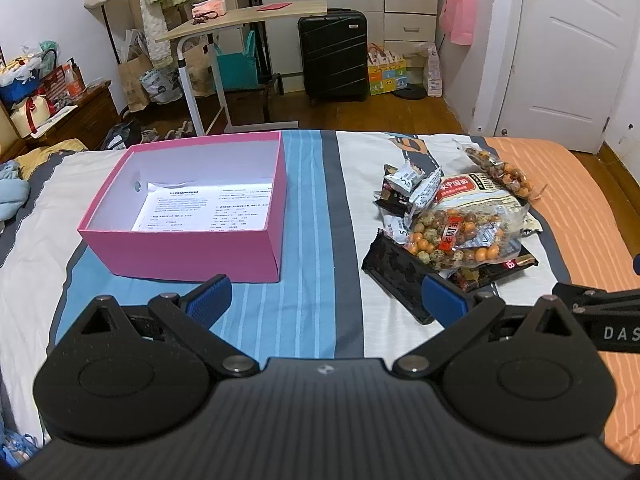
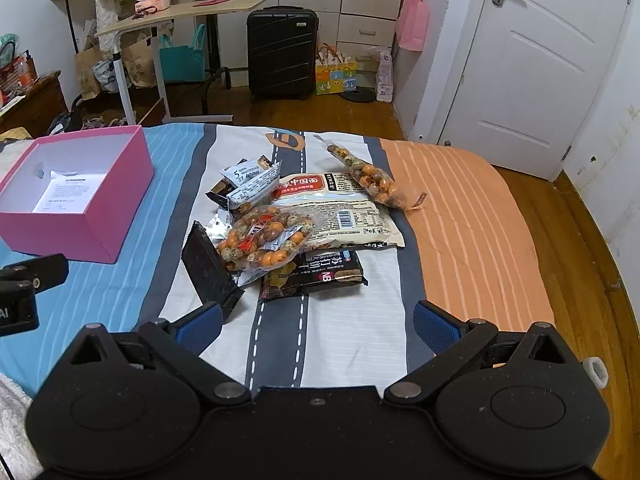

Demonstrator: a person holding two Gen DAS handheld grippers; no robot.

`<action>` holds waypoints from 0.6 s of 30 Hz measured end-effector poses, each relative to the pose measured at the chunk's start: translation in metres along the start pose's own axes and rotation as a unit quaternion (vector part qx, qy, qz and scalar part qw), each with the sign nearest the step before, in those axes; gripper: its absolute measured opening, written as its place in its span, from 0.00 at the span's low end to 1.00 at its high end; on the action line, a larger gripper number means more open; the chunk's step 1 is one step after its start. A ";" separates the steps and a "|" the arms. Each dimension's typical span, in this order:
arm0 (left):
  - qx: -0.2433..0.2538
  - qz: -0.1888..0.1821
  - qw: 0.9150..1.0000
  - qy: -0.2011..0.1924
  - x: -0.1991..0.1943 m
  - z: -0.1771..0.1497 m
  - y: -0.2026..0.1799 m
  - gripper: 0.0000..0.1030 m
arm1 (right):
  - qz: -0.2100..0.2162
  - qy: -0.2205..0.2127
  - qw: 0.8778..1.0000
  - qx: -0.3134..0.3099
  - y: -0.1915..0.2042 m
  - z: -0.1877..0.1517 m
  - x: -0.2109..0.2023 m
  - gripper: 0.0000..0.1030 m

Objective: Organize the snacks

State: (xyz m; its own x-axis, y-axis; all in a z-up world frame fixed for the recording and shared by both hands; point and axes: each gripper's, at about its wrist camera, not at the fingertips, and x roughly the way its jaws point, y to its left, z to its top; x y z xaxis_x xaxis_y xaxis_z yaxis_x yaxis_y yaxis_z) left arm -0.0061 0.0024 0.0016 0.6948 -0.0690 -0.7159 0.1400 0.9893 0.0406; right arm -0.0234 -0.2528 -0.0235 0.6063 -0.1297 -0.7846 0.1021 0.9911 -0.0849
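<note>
A pile of snack packs lies on the bed: a clear bag of coated nuts (image 1: pixel 456 236) (image 2: pixel 266 238), a beige noodle pack (image 2: pixel 340 208) (image 1: pixel 480 188), a long thin nut bag (image 2: pixel 368 176) (image 1: pixel 500 172), dark packets (image 2: pixel 208 270) (image 1: pixel 400 276) and small white sachets (image 2: pixel 250 180) (image 1: pixel 416 184). An open pink box (image 1: pixel 180 248) (image 2: pixel 76 232) with a printed sheet inside sits to the left. My left gripper (image 1: pixel 326 300) hovers open between box and pile, holding nothing. My right gripper (image 2: pixel 316 328) is open just short of the pile, also with nothing in it.
The bed has a striped cover with an orange part (image 2: pixel 472 216) on the right. Beyond its far edge are a wooden floor, a rolling side table (image 1: pixel 240 20), a black suitcase (image 1: pixel 334 56), bags, and a white door (image 2: pixel 532 60). A nightstand (image 1: pixel 72 116) stands at left.
</note>
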 end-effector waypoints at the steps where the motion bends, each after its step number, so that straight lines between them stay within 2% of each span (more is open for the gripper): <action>1: 0.000 0.000 1.000 0.000 0.000 0.000 0.000 1.00 | 0.000 0.000 1.000 0.000 0.000 0.000 0.000 1.00; 9: 0.000 -0.003 1.000 -0.001 -0.001 0.001 -0.002 1.00 | 0.001 0.001 1.000 -0.002 0.001 0.000 -0.001 1.00; 18: -0.012 -0.025 1.000 -0.015 -0.005 0.006 -0.001 0.97 | 0.004 -0.050 0.998 -0.028 0.002 0.003 -0.024 1.00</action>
State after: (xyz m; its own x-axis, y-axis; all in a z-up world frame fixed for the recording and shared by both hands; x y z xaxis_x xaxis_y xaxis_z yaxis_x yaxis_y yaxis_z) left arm -0.0056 0.0013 0.0098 0.7081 -0.1221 -0.6955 0.1588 0.9872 -0.0116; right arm -0.0357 -0.2478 -0.0027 0.6825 -0.1209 -0.7208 0.0537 0.9919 -0.1155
